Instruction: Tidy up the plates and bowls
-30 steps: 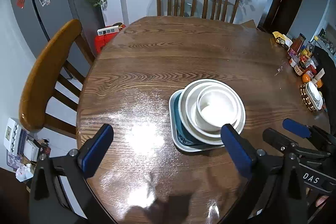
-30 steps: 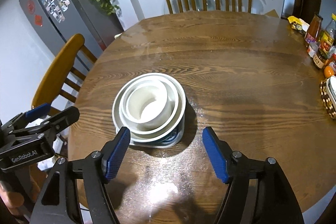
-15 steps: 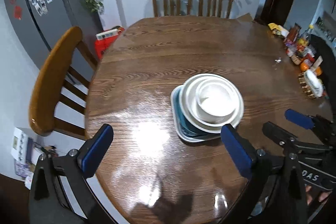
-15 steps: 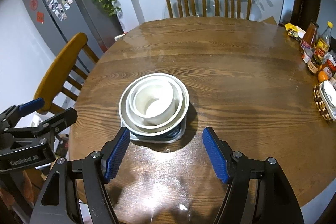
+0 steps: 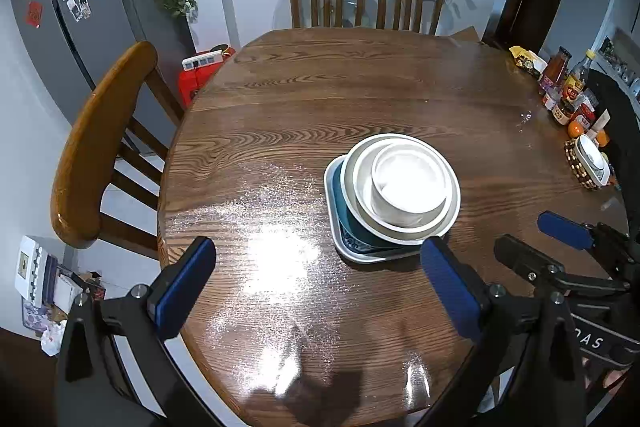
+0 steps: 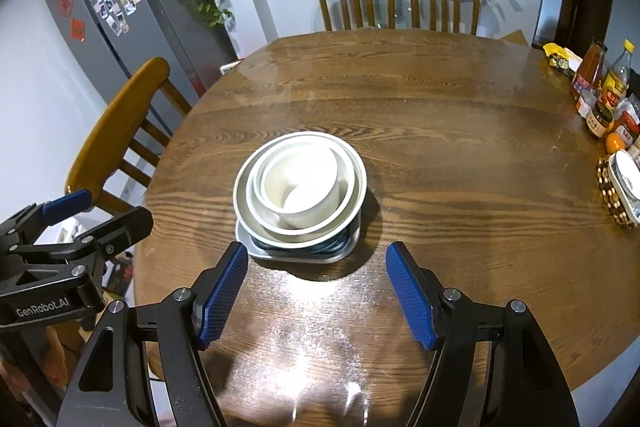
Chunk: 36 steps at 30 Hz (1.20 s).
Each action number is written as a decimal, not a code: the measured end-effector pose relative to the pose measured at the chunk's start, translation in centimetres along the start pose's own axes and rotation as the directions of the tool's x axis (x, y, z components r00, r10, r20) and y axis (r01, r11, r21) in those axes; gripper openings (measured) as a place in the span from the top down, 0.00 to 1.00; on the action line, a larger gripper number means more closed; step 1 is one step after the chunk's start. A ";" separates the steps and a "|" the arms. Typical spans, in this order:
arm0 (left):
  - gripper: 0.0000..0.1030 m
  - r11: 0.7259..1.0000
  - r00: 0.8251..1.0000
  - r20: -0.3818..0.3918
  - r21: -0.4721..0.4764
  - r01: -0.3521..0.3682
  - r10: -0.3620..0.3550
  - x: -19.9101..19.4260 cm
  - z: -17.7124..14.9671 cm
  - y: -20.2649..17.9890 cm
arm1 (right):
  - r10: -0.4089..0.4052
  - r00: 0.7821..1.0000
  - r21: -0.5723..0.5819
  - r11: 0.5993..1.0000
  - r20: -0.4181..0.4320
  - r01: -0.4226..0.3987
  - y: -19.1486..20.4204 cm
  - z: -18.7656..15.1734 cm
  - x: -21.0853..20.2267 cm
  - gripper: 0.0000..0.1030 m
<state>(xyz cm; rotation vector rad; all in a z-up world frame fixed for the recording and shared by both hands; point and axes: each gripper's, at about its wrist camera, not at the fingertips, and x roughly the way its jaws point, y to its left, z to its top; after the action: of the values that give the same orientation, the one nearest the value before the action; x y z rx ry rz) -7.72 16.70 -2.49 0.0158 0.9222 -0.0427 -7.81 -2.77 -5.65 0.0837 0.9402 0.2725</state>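
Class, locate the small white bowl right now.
In both wrist views, the small white bowl sits atop the nested stack near the table's centre, ahead of both grippers.

Dim room around me, overhead glare on the glossy worktop (image 5: 280, 255) at lower centre, dark corner vignetting, fisheye bending at edges, focus mostly sharp.

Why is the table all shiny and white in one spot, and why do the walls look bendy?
Left wrist view: a lamp's glare makes a bright white patch on the table, left of the stacked bowls. Right wrist view: the glare sits just in front of the stack, which casts a dark shadow to the right. Both views: the fisheye lens bends the fridge and walls.
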 end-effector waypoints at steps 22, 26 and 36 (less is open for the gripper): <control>0.01 1.000 0.999 -0.035 0.004 -0.009 0.009 1.0 -0.4 0.2 | 0.008 1.000 -0.022 1.000 -0.030 -0.009 0.4 -0.2 0.8 0.30; 0.01 1.000 0.999 -0.037 0.005 -0.013 0.013 1.1 -0.4 0.1 | 0.007 0.999 -0.022 1.000 -0.032 -0.007 0.3 -0.1 0.9 0.30; 0.01 1.000 0.999 -0.041 0.011 -0.017 0.018 1.4 -0.3 0.0 | 0.005 0.999 -0.021 1.000 -0.038 -0.006 0.1 -0.1 1.3 0.30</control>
<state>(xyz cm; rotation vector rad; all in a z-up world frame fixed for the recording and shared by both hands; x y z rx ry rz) -7.11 16.69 -3.74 0.0348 0.9627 -0.0312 -7.19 -2.31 -6.67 0.0619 0.9746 0.2900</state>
